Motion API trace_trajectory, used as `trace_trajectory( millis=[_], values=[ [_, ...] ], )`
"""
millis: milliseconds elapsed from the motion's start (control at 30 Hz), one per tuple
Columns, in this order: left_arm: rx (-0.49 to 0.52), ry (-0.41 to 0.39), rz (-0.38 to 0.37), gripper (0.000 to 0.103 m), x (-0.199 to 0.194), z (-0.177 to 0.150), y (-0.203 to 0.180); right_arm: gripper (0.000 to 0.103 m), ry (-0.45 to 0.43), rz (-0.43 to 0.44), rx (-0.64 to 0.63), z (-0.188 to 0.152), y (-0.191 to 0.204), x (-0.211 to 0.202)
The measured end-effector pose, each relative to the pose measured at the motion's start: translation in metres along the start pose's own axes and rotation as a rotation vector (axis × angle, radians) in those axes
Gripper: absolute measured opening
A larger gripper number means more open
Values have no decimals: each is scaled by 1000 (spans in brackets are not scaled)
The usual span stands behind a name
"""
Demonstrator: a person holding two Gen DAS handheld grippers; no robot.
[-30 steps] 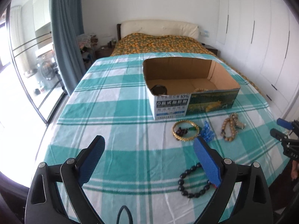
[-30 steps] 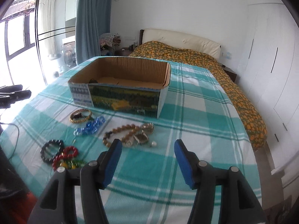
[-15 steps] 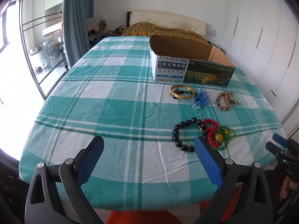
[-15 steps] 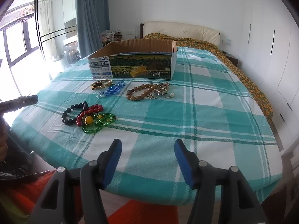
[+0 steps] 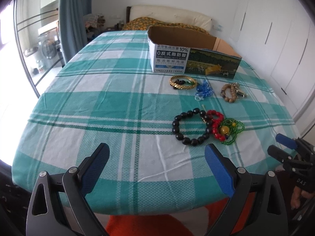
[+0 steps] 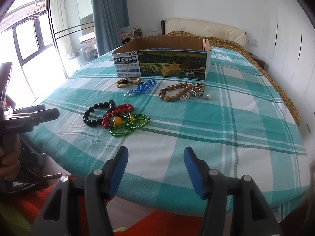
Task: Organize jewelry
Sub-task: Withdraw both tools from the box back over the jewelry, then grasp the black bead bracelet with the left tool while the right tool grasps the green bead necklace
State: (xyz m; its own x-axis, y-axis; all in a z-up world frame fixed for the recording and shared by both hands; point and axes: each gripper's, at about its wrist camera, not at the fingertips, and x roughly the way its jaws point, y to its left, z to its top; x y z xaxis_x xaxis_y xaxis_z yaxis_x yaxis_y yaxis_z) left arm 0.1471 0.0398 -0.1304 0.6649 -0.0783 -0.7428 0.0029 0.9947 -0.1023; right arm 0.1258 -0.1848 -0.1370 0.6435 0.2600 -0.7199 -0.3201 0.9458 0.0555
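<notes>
Jewelry lies on a teal checked cloth [image 5: 110, 102]. A black bead bracelet [image 5: 190, 126], a red bead bracelet [image 5: 216, 123] and green beads [image 5: 233, 130] overlap near the front. Further back lie a gold bangle [image 5: 183, 82], blue beads [image 5: 203, 90] and a wooden bead bracelet [image 5: 229, 92] with metal pieces. An open cardboard box [image 5: 194, 59] stands behind them. My left gripper [image 5: 156, 162] is open and empty over the front edge. My right gripper [image 6: 155, 162] is open and empty, also at the front edge, short of the black bracelet [image 6: 96, 111] and wooden bracelet [image 6: 175, 93].
The box also shows in the right wrist view [image 6: 163, 61]. A bed headboard [image 5: 171, 16] and orange patterned cover lie behind. White wardrobes [image 5: 275, 35] stand at the right, a blue curtain [image 5: 72, 19] and glass doors at the left. Orange fabric lies below the front edge.
Both grippers have pulled back and lowered from above the jewelry to the front edge of the cloth. The nearer bracelets have come into view. Both stay open.
</notes>
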Motion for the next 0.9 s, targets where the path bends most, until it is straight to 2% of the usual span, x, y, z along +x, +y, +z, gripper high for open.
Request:
trace_trajectory(
  millis=[900],
  values=[
    [-29, 42, 7, 98, 17, 6, -1, 60, 34, 80, 40, 8, 2, 18]
  ],
)
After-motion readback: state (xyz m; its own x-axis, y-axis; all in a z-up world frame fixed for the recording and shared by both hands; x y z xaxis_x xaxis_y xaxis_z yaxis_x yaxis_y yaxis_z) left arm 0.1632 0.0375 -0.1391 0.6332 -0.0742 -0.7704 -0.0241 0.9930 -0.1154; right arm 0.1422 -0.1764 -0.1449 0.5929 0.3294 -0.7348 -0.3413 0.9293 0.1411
